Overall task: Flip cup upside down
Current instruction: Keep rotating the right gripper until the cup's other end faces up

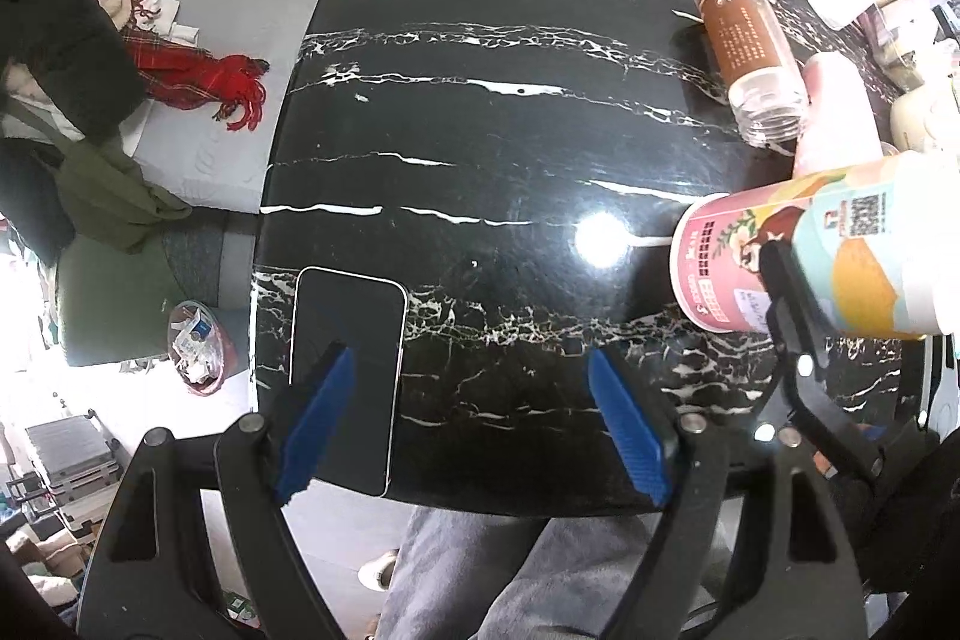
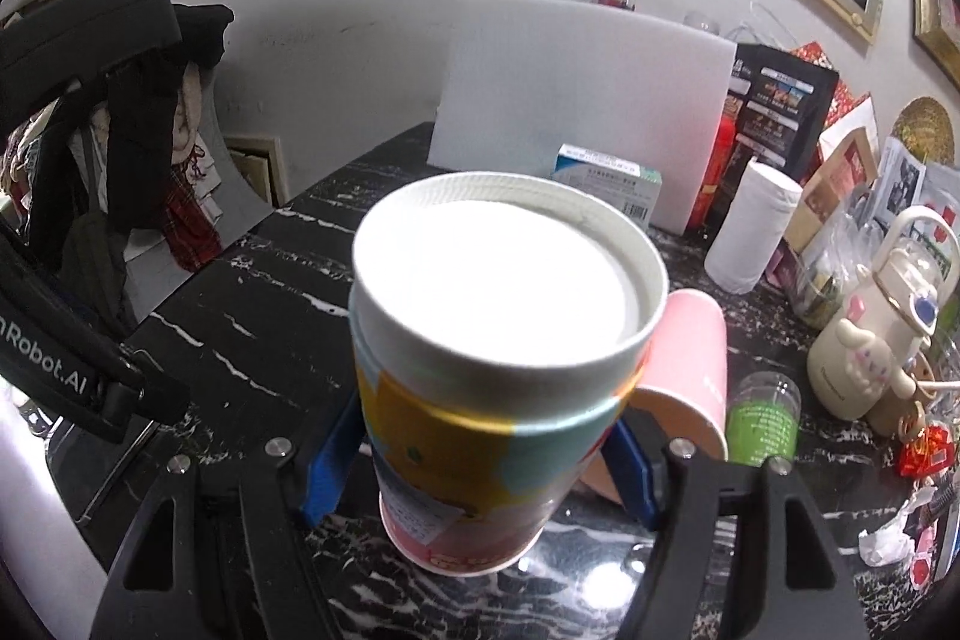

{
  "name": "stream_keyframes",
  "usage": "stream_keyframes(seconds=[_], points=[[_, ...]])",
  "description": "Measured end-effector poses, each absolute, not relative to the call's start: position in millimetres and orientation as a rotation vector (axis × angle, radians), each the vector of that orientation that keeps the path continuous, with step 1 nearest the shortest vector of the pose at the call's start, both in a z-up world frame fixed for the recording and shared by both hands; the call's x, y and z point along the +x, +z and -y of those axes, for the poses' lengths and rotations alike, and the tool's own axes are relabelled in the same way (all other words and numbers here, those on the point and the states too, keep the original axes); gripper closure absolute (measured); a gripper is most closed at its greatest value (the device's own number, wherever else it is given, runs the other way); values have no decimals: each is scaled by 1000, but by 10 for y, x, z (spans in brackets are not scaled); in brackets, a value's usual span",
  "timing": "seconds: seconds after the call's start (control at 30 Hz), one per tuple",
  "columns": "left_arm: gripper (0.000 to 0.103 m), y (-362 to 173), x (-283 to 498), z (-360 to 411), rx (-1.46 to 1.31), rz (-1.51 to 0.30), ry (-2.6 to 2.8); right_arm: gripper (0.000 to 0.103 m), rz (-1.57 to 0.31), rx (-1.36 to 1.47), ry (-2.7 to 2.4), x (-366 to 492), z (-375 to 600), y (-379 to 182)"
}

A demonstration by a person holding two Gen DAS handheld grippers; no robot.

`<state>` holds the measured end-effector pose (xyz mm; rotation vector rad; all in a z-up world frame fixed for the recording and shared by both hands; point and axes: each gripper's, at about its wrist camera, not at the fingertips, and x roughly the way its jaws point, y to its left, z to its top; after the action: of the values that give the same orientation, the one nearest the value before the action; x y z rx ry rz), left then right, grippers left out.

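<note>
A colourful paper cup [image 2: 480, 430] with a white lid stands between the blue pads of my right gripper [image 2: 480, 466], which is shut on it just above the black marble table [image 2: 252, 340]. In the left wrist view the same cup [image 1: 810, 256] shows at the right edge, seen from the side with its narrow base pointing left, one black finger across it. My left gripper [image 1: 474, 424] is open and empty above the table's near edge.
A phone [image 1: 348, 376] lies under the left gripper's left finger. A clear jar [image 1: 756, 57] lies on its side. A pink cup [image 2: 684, 370] lies behind the held cup. A green-labelled bottle [image 2: 762, 418], cream flask [image 2: 870, 340], paper roll [image 2: 750, 232] and boxes crowd the right.
</note>
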<state>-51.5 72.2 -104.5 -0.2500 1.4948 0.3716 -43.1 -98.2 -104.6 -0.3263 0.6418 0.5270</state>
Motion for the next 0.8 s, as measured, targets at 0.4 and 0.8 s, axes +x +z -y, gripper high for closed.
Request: stream_keyframes(seconds=[0.4,0.8], points=[[23,-873,-592,-661,-239,-1497,357,22,-827,-303,546,-358,996,-1079],[23,-751,-601,-630,-210,-1506,328,9,-966,-295,555,-393,978,-1059]])
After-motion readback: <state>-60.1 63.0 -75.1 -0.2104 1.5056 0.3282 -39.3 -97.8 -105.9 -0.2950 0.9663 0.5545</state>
